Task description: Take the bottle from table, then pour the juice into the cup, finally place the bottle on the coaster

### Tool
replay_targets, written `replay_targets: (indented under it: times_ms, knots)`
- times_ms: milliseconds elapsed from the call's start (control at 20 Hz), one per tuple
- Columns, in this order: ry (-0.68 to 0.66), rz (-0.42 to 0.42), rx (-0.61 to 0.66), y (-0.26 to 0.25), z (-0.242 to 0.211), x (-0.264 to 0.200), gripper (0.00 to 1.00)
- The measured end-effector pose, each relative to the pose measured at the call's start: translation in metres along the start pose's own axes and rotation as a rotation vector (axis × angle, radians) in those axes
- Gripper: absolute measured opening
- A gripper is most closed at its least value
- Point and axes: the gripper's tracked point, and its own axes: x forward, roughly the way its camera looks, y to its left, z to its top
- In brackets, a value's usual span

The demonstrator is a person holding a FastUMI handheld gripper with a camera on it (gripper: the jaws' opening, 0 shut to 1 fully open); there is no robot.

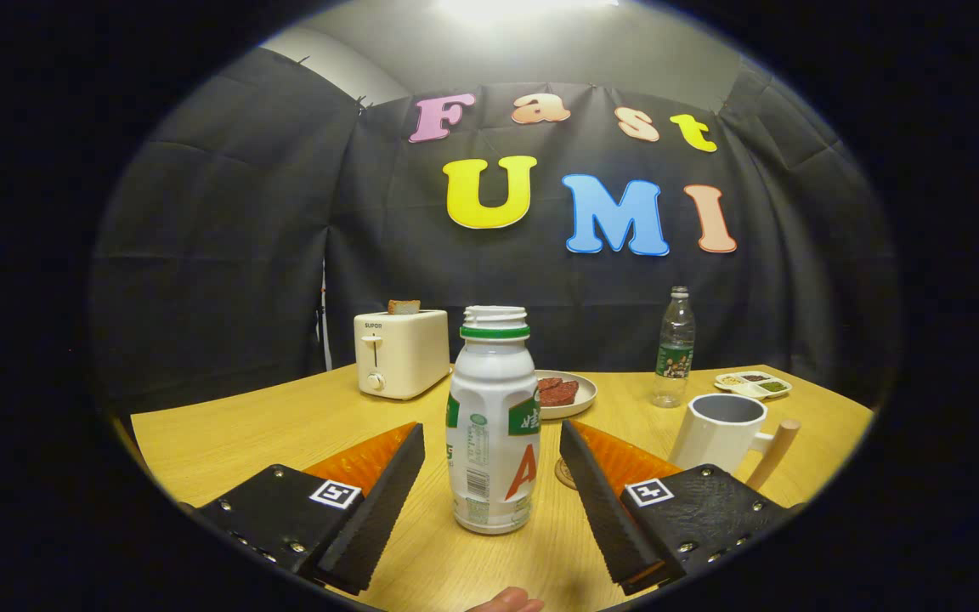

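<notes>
Standing uncapped between the gripper's (492, 484) spread fingers, white bottle (492, 425).

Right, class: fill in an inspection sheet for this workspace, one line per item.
Surface: wooden table, dry.
Job's things: white bottle upright, uncapped, between the fingers, untouched; cup ahead to the right; coaster partly hidden behind the right finger.
Clutter: toaster with bread, plate of food, clear bottle, small tray.
Gripper: open, straddling the bottle.
Cables: nothing seen.
Surroundings: black cloth wall; fingertip at the near table edge.
</notes>
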Motion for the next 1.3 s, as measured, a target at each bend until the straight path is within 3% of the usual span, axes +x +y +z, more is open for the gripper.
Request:
replay_targets:
  times_ms: [250, 450, 550, 850, 1300]
  knots:
    - [0.041, 0.042, -0.004, 0.005, -0.016, 0.032, 0.98]
    - [0.042, 0.027, 0.005, -0.002, -0.016, 0.048, 0.96]
    - [0.044, 0.026, 0.009, -0.002, -0.013, 0.045, 0.72]
    - [0.068, -0.027, 0.08, -0.014, -0.013, 0.04, 0.67]
    - [0.053, -0.03, 0.392, -0.015, 0.007, 0.043, 0.67]
